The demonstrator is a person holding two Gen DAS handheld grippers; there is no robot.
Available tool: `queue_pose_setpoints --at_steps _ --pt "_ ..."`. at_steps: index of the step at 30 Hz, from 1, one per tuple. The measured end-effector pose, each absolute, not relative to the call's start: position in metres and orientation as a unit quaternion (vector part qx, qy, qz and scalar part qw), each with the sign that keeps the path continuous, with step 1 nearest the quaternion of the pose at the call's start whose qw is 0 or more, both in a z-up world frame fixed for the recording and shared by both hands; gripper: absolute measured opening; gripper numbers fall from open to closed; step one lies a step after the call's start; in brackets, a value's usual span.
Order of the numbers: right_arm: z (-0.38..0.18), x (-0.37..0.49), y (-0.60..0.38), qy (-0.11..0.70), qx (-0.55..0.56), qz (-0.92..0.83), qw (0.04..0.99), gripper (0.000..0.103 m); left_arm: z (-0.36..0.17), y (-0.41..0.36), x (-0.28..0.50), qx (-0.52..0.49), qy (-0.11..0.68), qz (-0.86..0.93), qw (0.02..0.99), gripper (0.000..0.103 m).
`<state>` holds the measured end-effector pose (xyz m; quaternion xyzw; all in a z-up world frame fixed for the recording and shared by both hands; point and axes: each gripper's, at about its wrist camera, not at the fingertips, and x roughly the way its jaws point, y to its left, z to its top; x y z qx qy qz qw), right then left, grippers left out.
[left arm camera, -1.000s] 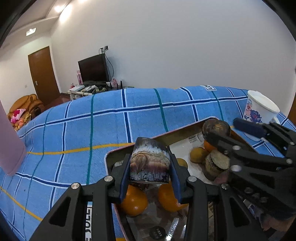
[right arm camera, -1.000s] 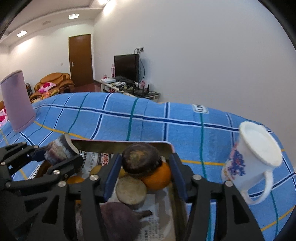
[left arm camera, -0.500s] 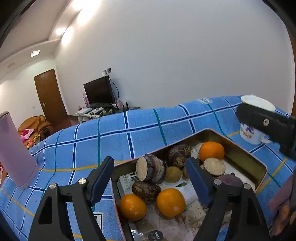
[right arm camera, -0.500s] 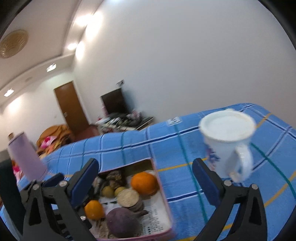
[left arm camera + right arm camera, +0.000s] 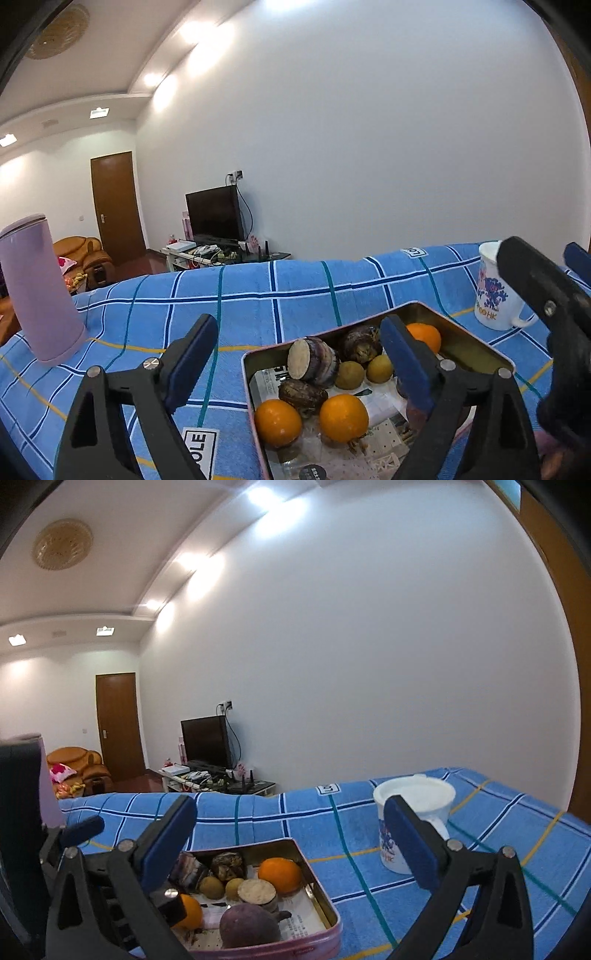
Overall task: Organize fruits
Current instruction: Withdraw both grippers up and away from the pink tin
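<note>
From the left wrist we see our left gripper (image 5: 299, 354) with jaws spread wide, holding nothing. The metal tin (image 5: 476, 354) with oranges (image 5: 343, 417) and a cut taro (image 5: 314, 362) lies between and under the jaws, toward the right finger. A purple cup (image 5: 37, 288) stands left of the left jaw.

From the right wrist, our right gripper (image 5: 291, 842) is also wide open and empty. The tin (image 5: 325, 904) sits low near the left jaw; a white mug (image 5: 417, 801) stands behind the right jaw.

Bright ceiling lights (image 5: 99, 112), wall glare, fisheye-curved dark corners
</note>
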<state>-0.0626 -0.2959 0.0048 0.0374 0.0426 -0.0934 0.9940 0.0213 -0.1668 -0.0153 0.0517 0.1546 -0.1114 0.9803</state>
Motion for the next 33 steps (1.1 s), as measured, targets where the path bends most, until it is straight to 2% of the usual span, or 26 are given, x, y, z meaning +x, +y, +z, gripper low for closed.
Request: queue_pose_setpoints --at_steps 6,15,25,33 --pt "0.007 -0.077 -0.285 0.022 0.014 -0.103 0.994 0.103 -0.015 -0.157 0.014 0.031 0.151 -0.107 0.982 0.097" --pt "0.008 -0.101 -0.28 -0.008 0.008 -0.124 0.992 0.103 -0.015 -0.151 -0.002 0.031 0.144 -0.103 0.984 0.097" --pt "0.007 -0.113 -0.282 0.011 0.018 -0.133 0.991 0.103 -0.012 -0.137 -0.031 0.031 0.129 -0.105 0.986 0.097" --pt "0.005 -0.148 -0.293 -0.052 0.054 -0.172 0.982 0.103 -0.011 -0.128 -0.047 0.028 0.121 -0.11 0.986 0.097"
